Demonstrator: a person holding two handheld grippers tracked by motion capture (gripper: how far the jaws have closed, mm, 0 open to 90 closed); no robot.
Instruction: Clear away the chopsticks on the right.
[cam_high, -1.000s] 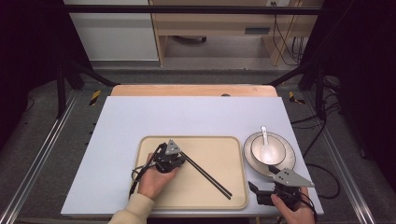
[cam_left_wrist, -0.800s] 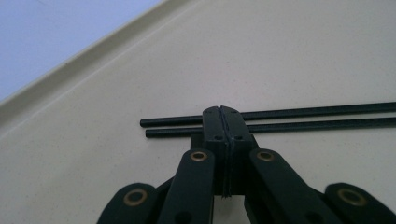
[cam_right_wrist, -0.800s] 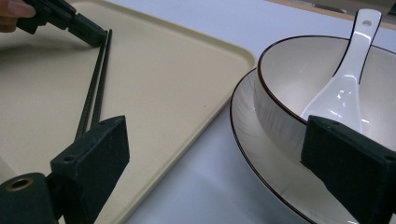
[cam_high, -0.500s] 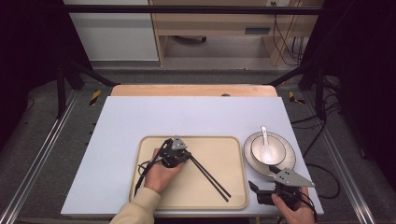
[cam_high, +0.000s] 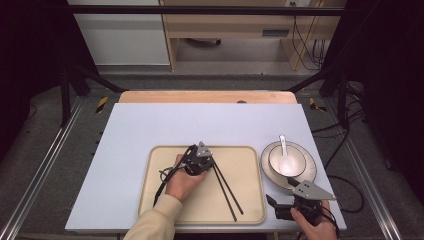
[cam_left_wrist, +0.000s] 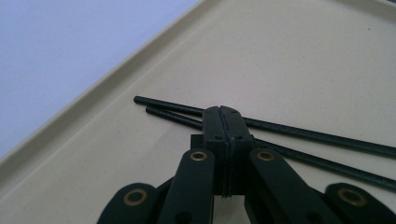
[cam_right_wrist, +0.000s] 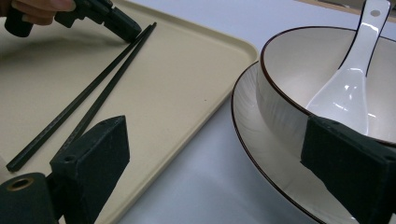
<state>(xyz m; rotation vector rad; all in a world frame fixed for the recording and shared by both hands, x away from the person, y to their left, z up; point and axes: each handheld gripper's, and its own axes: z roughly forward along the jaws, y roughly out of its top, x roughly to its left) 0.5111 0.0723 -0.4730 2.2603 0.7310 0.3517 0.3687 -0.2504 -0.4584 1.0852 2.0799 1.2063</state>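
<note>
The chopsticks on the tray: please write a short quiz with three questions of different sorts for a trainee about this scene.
1. True or false: the two chopsticks lie on the beige tray.
2. Where is the white spoon? A) on the tray B) in the bowl C) on the bare table
3. Fill in: the fingers of the left gripper are ____, with their tips at the chopsticks' upper ends, while those of the right gripper stand apart with nothing between them.

Key: 1 true; 2 B; 3 shut. The bowl stands on a plate right of the tray.
</note>
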